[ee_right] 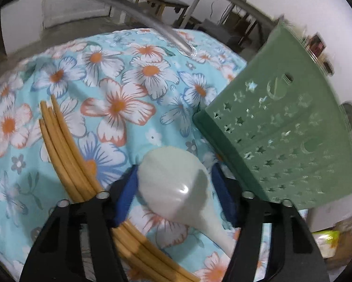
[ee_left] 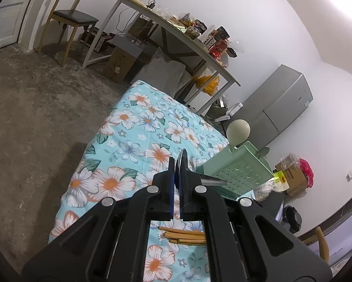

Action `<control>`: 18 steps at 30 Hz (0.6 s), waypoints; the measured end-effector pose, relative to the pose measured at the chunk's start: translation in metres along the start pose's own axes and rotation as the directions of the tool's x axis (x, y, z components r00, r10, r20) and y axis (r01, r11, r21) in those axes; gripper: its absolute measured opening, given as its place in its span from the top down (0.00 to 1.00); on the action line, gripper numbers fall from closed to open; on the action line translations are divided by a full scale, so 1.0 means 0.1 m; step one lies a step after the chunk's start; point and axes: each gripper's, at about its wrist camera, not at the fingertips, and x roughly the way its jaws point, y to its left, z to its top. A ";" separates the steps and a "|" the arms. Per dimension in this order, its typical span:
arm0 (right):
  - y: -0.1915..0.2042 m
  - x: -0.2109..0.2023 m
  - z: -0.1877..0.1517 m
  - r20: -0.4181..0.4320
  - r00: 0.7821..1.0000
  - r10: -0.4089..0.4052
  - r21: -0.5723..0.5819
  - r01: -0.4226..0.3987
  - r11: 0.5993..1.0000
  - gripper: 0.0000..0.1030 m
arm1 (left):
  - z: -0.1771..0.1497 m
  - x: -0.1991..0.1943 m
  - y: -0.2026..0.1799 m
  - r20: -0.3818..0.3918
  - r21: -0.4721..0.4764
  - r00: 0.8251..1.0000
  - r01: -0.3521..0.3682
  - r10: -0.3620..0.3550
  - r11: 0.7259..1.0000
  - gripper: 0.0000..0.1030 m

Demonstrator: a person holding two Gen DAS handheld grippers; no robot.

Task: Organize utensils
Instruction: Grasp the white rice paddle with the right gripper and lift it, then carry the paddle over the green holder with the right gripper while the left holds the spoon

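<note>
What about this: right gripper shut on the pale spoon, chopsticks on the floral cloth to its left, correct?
Not shut: the right wrist view shows the right gripper open, jaws apart either side of the pale spoon. The chopsticks do lie on the floral cloth to its left.

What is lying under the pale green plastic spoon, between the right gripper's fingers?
Under the pale green plastic spoon shows the flowered blue cloth; the yellow wooden chopsticks lie beside it. The cloth right below its bowl is covered.
</note>
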 end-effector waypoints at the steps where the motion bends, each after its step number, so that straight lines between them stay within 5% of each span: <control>1: 0.08 -0.03 0.00 0.011 0.999 -0.051 -0.034 0.051 0.998 0.58 | 0.00 0.00 0.00 0.000 0.000 1.000 -0.001 0.001 1.000 0.98; 6: 0.34 -0.06 0.01 0.019 0.986 -0.164 -0.112 0.165 0.980 0.80 | 0.00 0.00 0.01 0.000 0.000 1.000 -0.003 0.003 1.000 0.98; 10: 0.44 -0.09 -0.09 0.044 0.967 -0.249 -0.148 0.253 0.956 0.87 | 0.01 -0.01 0.02 0.005 0.003 1.000 -0.007 0.007 1.000 0.98; 18: -0.04 -0.62 -0.17 0.149 0.933 -0.329 0.059 0.323 0.944 0.93 | 0.02 -0.09 -0.02 0.029 0.011 1.000 -0.010 0.010 1.000 0.98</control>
